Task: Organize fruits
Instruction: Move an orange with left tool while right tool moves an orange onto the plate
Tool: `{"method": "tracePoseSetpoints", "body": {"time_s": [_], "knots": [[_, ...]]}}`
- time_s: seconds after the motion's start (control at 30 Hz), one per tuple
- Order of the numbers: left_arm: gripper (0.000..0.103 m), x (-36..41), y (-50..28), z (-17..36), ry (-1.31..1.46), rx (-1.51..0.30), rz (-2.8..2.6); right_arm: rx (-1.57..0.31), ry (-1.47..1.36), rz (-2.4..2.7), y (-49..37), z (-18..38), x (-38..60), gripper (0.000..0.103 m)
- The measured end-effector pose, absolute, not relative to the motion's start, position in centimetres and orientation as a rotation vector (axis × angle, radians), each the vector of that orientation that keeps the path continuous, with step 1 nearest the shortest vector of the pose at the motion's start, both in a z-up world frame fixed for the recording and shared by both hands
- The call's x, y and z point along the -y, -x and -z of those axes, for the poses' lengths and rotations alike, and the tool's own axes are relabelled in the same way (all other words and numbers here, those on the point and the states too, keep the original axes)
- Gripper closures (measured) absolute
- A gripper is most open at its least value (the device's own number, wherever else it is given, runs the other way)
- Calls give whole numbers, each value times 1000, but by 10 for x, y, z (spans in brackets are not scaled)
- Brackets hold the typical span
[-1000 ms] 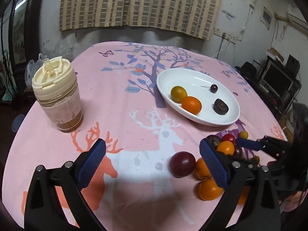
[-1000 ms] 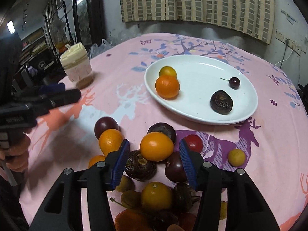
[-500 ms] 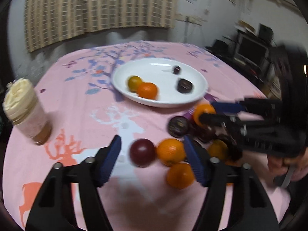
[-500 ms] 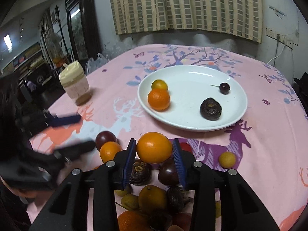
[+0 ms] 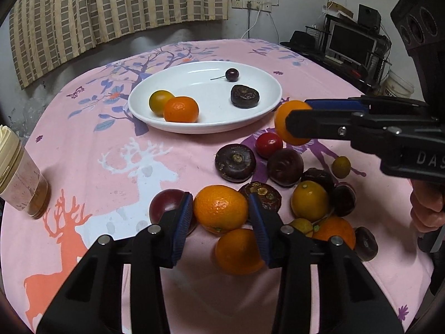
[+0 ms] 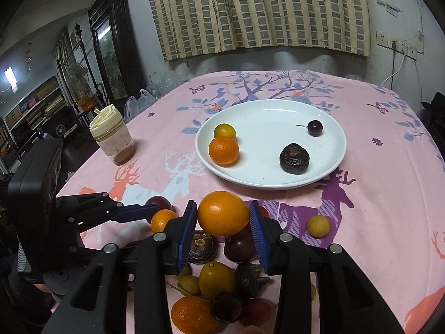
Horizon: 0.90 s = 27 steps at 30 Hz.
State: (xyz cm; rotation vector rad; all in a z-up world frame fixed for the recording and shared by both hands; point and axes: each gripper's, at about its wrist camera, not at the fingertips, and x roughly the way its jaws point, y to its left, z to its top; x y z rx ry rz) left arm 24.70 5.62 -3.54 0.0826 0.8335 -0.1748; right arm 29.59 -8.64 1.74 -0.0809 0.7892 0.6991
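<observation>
Fruits: the right gripper [image 6: 222, 224] clamps 1 orange [image 6: 223, 213] above the pile at 6 o'clock of the white plate [image 6: 331, 167], while the left gripper [image 5: 221, 211] pinches 1 mandarin [image 5: 220, 210] on the pink tablecloth [image 5: 111, 144].

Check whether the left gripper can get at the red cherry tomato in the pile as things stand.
Probably not directly: the left gripper is closed on an orange, and dark fruits lie between it and the cherry tomato.

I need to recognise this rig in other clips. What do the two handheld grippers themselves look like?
Both the left gripper and the right gripper have matte black plastic bodies, silver screw heads and ribbed blue finger pads. The right one's body carries white lettering starting "DAS". A bare hand grips it; no cables or sleeves are visible.
</observation>
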Motion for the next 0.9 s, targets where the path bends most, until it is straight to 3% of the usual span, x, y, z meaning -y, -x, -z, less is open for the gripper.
{"method": "tracePoseSetpoints", "body": {"time_s": [0.23, 0.4, 0.63, 0.7, 0.73, 0.77, 0.9], "knots": [[63, -75, -261, 9, 55, -802, 196, -766, 17, -675, -307, -24, 100, 64], [63, -80, -322, -25, 96, -760, 189, -722, -47, -601, -349, -30, 104, 64], [62, -71, -411, -4, 56, -860, 104, -788, -86, -581, -415, -3, 91, 63], [46, -74, -413, -7, 46, -843, 71, -790, -88, -571, -419, 2, 93, 56], [31, -78, -409, -11, 53, -824, 53, -796, -91, -574, -416, 2, 95, 55], [24, -82, -401, -16, 66, -798, 46, -797, -87, -576, -413, 0, 95, 55], [23, -100, -358, -32, 87, -764, 38, -761, -65, -630, -382, -17, 98, 50]]}}
